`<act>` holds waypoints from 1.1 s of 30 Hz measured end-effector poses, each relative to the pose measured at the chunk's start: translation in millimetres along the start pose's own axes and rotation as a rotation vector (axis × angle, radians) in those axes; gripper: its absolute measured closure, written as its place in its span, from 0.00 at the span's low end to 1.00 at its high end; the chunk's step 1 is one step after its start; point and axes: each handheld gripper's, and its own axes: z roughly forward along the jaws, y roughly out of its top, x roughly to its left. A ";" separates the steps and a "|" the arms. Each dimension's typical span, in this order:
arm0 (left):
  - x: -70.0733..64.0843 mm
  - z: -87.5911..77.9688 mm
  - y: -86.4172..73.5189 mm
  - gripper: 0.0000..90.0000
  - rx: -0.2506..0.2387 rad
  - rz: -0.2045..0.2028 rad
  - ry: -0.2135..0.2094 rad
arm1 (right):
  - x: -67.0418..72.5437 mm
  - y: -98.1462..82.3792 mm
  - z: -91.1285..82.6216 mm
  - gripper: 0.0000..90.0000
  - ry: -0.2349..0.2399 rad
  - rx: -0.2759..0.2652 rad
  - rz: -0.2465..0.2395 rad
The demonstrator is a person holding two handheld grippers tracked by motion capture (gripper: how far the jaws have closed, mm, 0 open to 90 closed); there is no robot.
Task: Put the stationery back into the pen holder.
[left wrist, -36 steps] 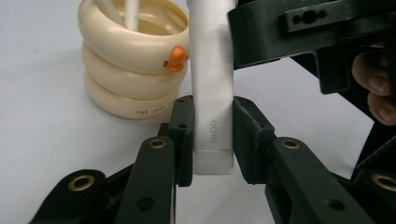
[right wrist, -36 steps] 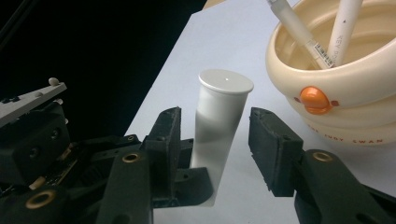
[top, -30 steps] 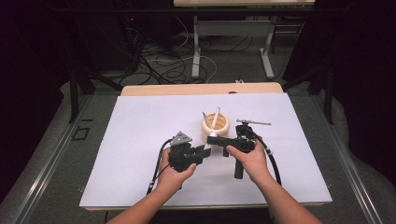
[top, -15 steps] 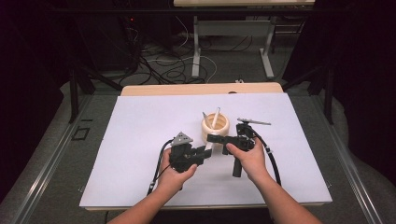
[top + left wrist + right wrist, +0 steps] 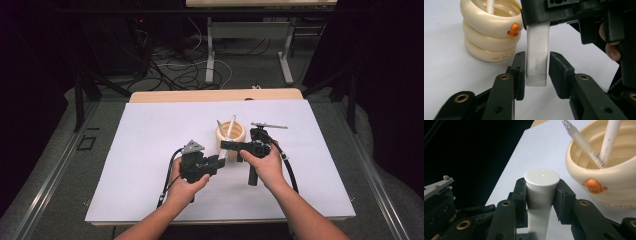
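Note:
A white tube [image 5: 537, 60] with a round cap [image 5: 541, 178] hangs between both grippers, just in front of a cream ringed cup [image 5: 231, 132]. My right gripper [image 5: 541, 192] is shut on the tube's cap end, its jaws having just been closing there. My left gripper [image 5: 537, 72] stands around the tube's flat end. Its jaws have just been opening: one pad lies against the tube and a gap shows at the other. In the high view the left gripper [image 5: 218, 164] and right gripper [image 5: 226, 145] meet at mid-table.
The cream cup [image 5: 604, 170] holds two white pens [image 5: 584, 142] and carries an orange duck bill [image 5: 514, 28]. A thin metal tool [image 5: 269, 125] lies right of the cup. The white board [image 5: 150, 130] covers the table, with dark floor and cables beyond it.
The right hand has shifted slightly, its handle swinging a little toward the person. The left hand has stayed where it was.

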 end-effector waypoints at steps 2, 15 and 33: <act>1.7 -1.1 0.3 0.71 -0.002 -0.003 0.005 | 1.0 4.2 -0.3 0.74 -0.014 -0.005 -0.025; 9.1 -3.7 1.7 0.64 0.018 -0.016 0.037 | 8.5 28.7 1.5 0.74 -0.083 -0.037 -0.103; 25.8 -3.4 1.8 0.48 0.003 -0.011 0.095 | 12.1 56.8 1.6 0.74 -0.139 -0.080 -0.169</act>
